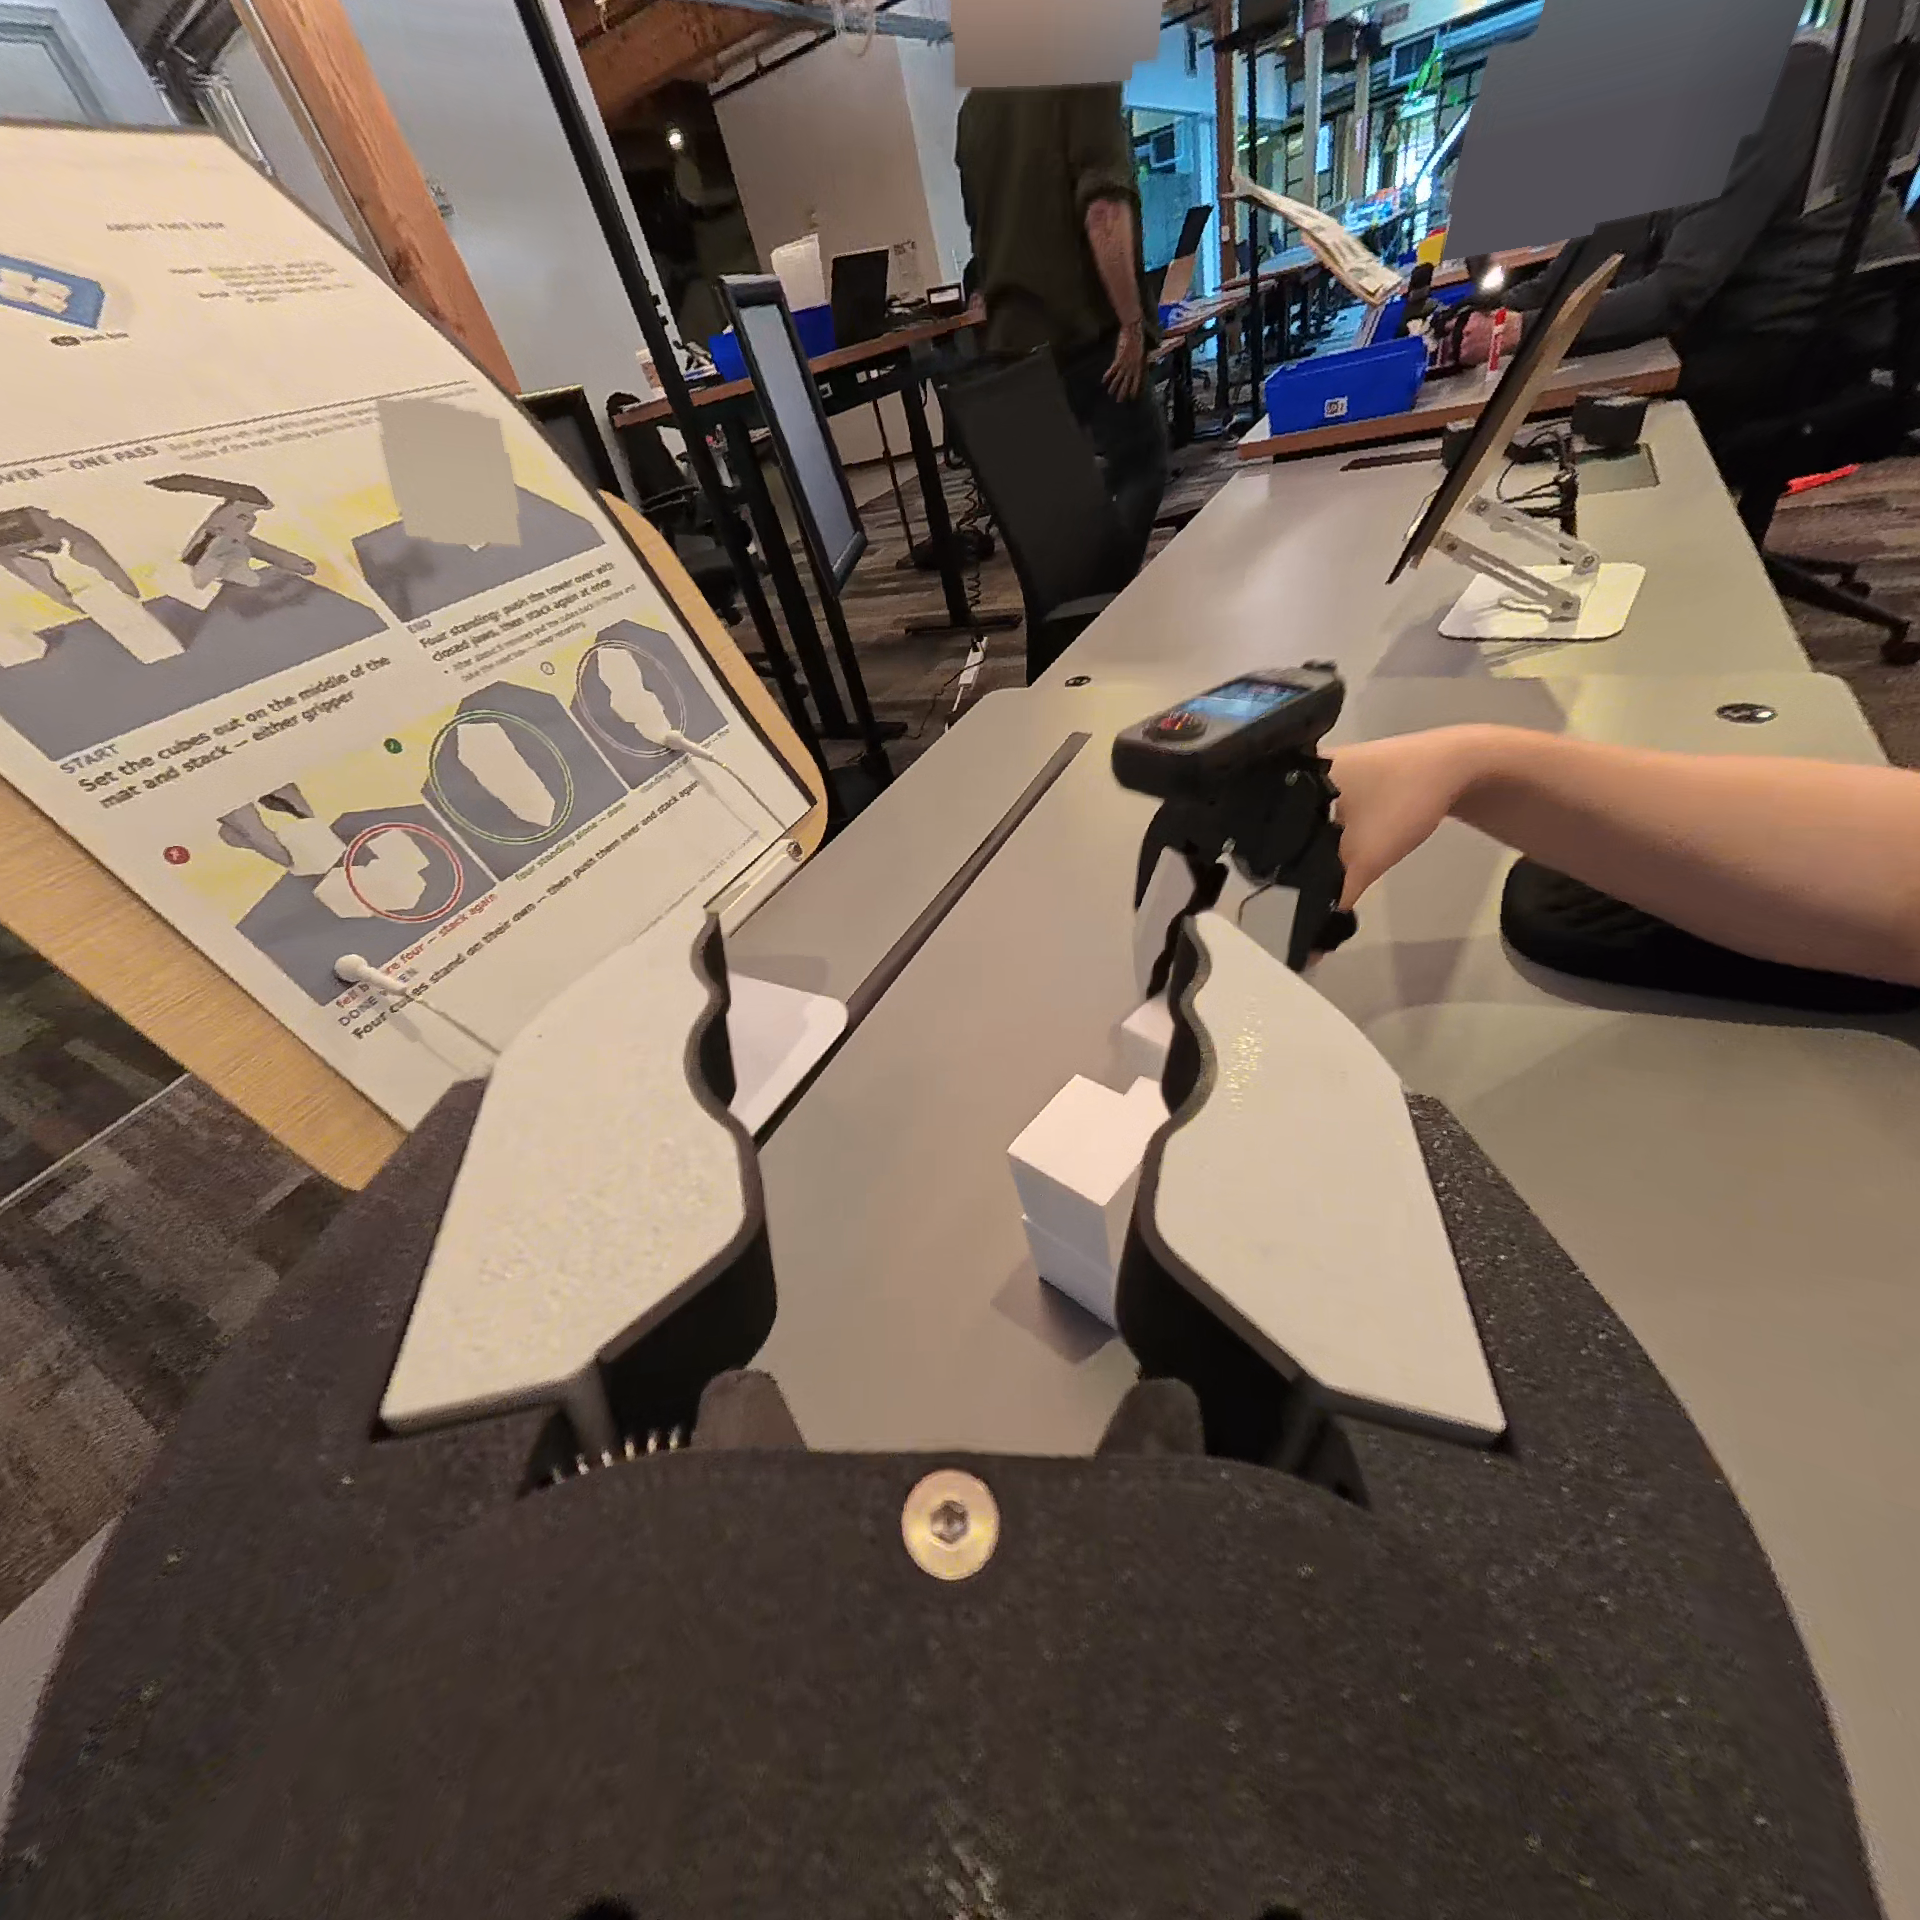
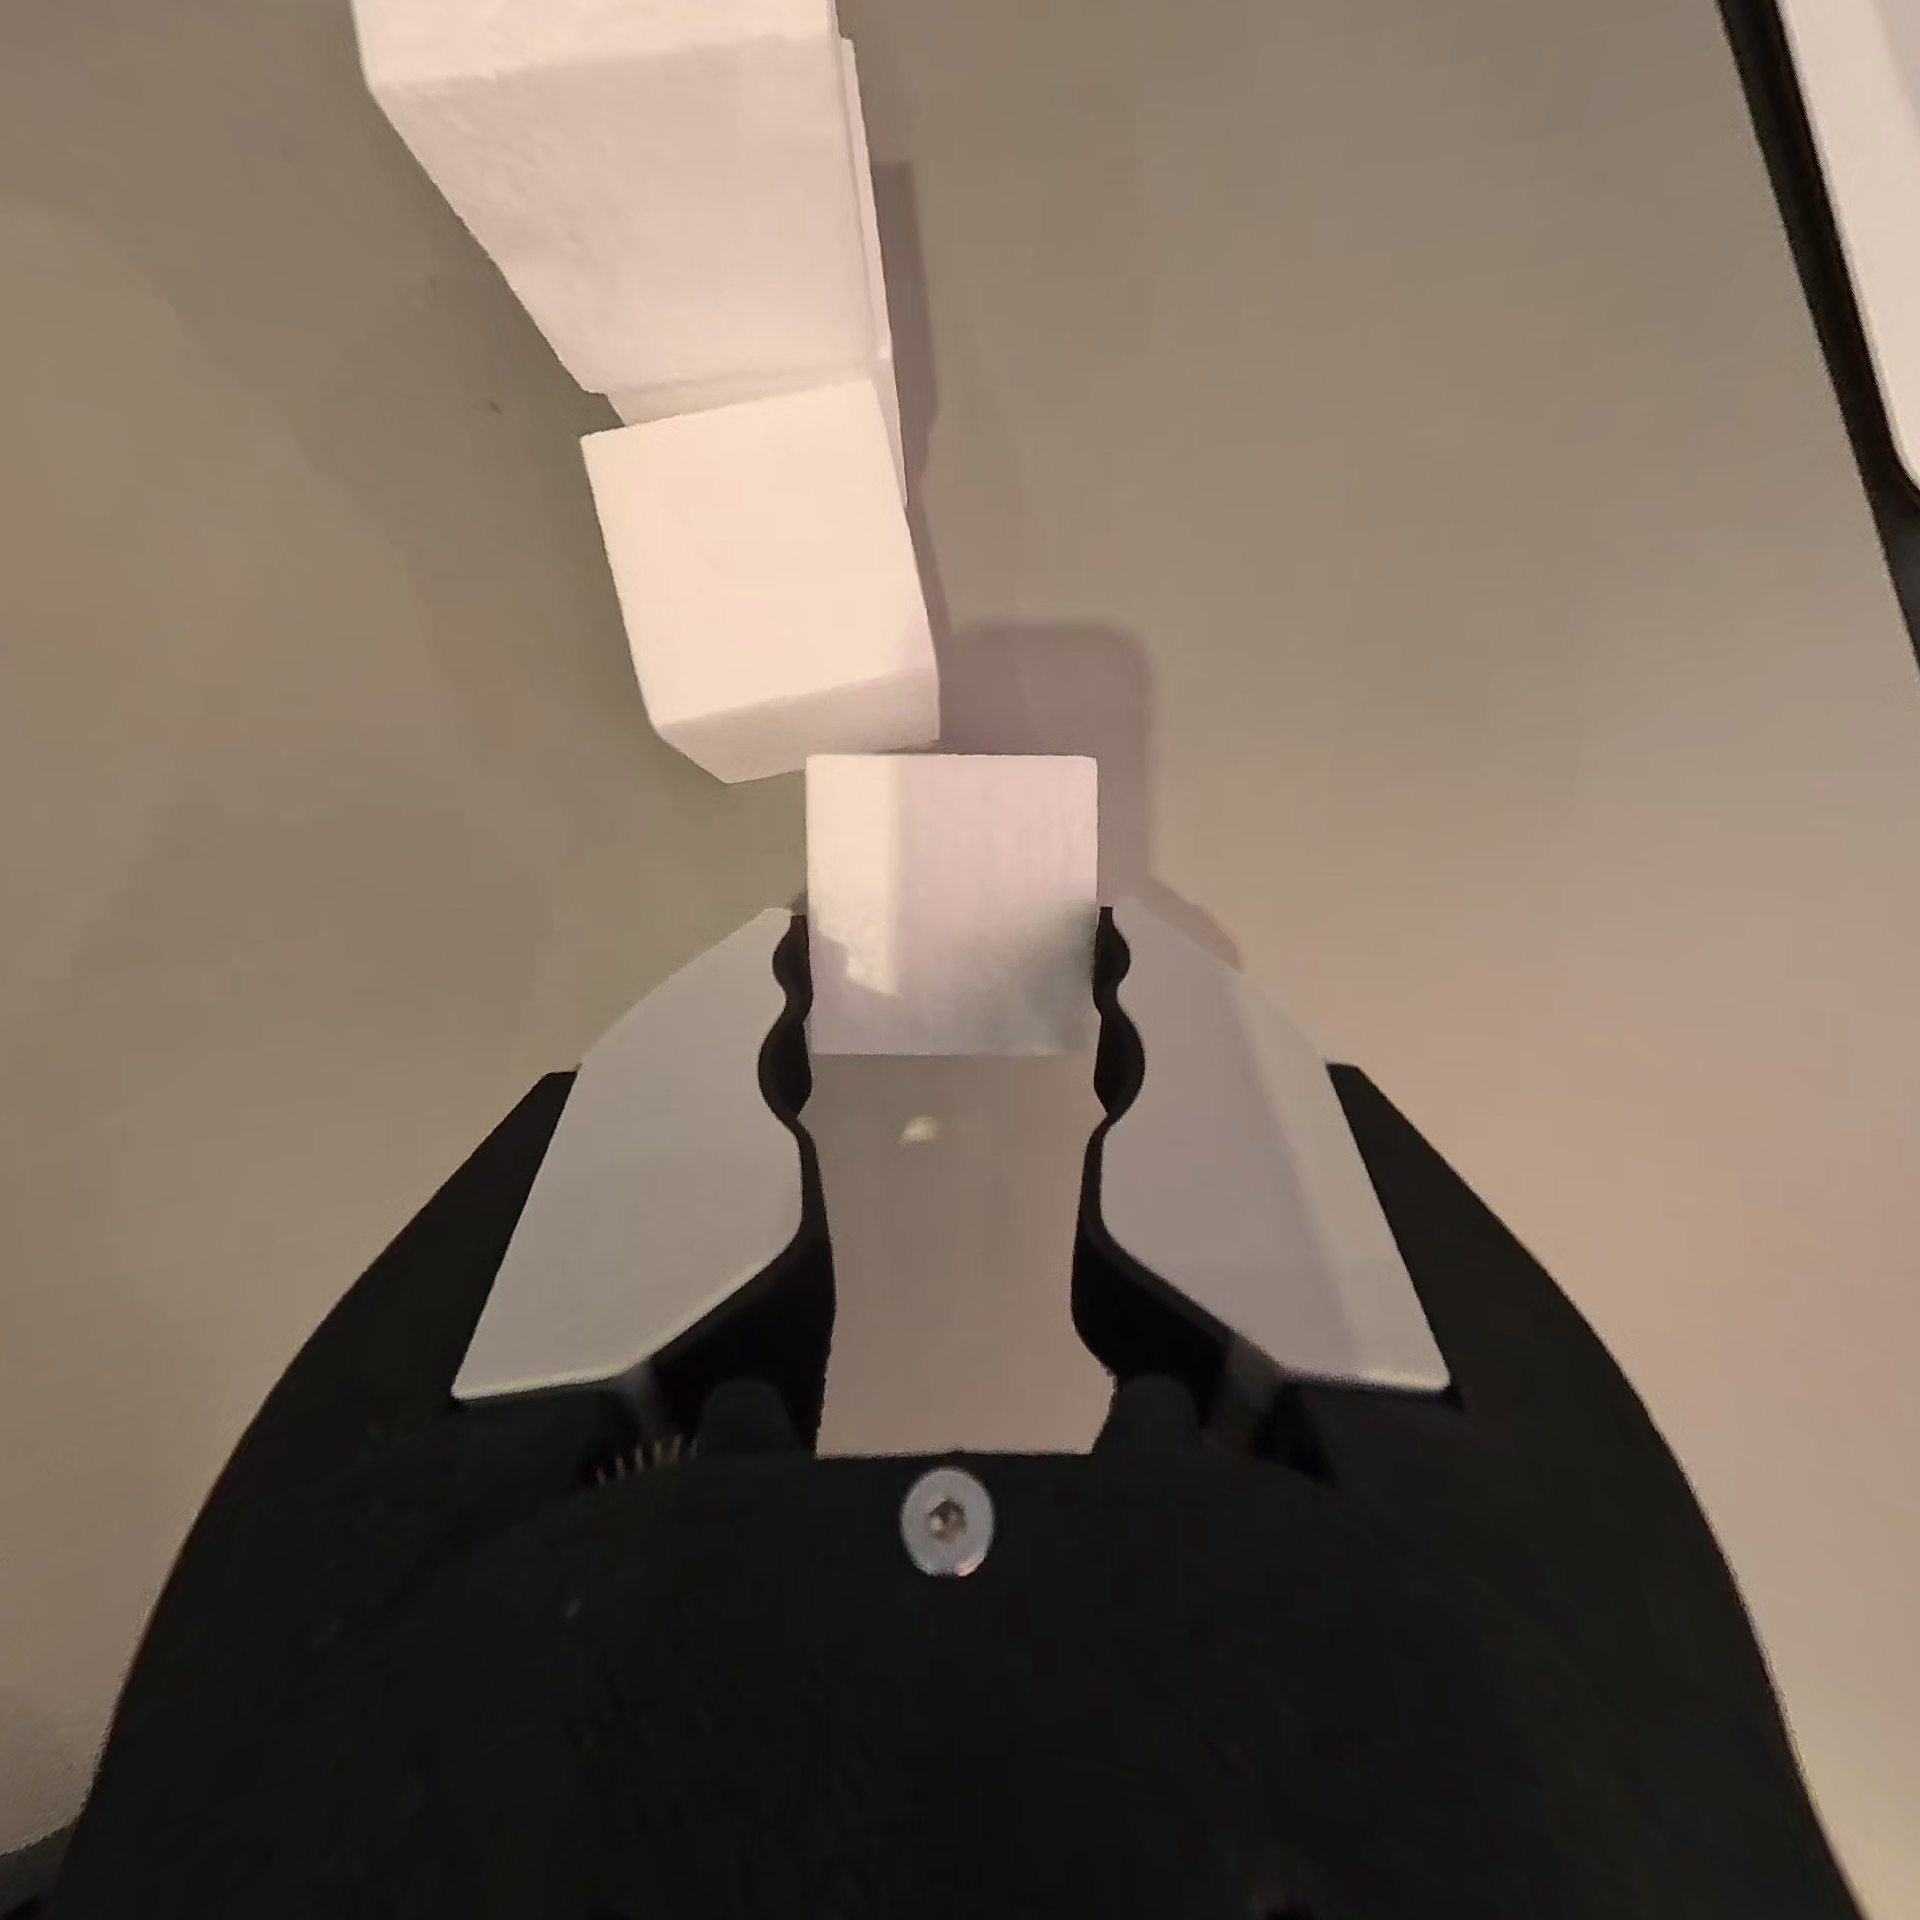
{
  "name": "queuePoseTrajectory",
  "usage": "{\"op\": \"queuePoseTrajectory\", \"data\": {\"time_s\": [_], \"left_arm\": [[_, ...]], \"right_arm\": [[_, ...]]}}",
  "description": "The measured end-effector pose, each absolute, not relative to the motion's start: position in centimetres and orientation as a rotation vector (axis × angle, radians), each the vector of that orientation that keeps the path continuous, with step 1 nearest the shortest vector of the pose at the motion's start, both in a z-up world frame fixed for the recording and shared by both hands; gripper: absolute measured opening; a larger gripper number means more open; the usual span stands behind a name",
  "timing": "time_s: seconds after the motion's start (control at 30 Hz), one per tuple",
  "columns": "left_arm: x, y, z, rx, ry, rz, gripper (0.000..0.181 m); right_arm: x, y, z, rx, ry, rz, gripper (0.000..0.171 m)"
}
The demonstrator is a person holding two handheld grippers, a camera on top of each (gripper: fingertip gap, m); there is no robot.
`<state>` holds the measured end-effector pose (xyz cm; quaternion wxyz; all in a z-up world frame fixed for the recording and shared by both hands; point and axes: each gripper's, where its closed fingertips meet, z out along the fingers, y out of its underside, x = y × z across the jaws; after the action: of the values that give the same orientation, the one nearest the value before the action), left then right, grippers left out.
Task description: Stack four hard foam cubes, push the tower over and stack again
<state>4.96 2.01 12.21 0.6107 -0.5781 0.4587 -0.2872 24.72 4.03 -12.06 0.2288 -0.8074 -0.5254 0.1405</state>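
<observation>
On the left an instruction board (image 1: 312,623) leans beside the grey table (image 1: 1610,1195). The left gripper (image 1: 951,1023) hovers with its jaws spread wide and nothing between them, a two-cube stack (image 1: 1075,1195) standing just inside its right finger. Farther right, the right gripper (image 2: 951,971) points down at the table, its jaws clamped on a single white cube (image 2: 951,883). A third cube (image 2: 764,592) sits beside that one, next to the stack (image 2: 634,177).

Left hand-held gripper (image 1: 951,1049) gapes wide over the grey surface (image 1: 1558,1299); two stacked white cubes (image 1: 1075,1195) stand just beside its right finger (image 1: 1288,1174)
</observation>
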Motion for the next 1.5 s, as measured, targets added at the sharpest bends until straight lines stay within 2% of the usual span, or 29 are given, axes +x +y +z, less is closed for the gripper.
{"op": "queuePoseTrajectory", "data": {"time_s": [0.17,0.3,0.43,0.87,1.5], "left_arm": [[4.0,2.4,12.2,-1.353,1.064,-0.603,0.080],[3.8,1.6,13.4,-1.311,1.034,-0.658,0.076],[3.6,1.3,13.6,-1.314,1.035,-0.667,0.076],[2.9,0.8,12.7,-1.354,1.097,-0.668,0.077],[3.8,1.1,10.9,-1.402,1.169,-0.641,0.075]], "right_arm": [[24.4,3.5,-6.6,-2.168,-1.329,0.437,0.054],[20.7,3.3,-0.5,-2.059,-1.258,0.568,0.053],[16.6,3.3,2.6,-2.026,-1.294,0.670,0.053],[13.2,4.9,-1.3,-2.185,-1.458,0.477,0.054],[13.1,4.9,-2.8,-2.131,-1.561,0.436,0.054]]}}
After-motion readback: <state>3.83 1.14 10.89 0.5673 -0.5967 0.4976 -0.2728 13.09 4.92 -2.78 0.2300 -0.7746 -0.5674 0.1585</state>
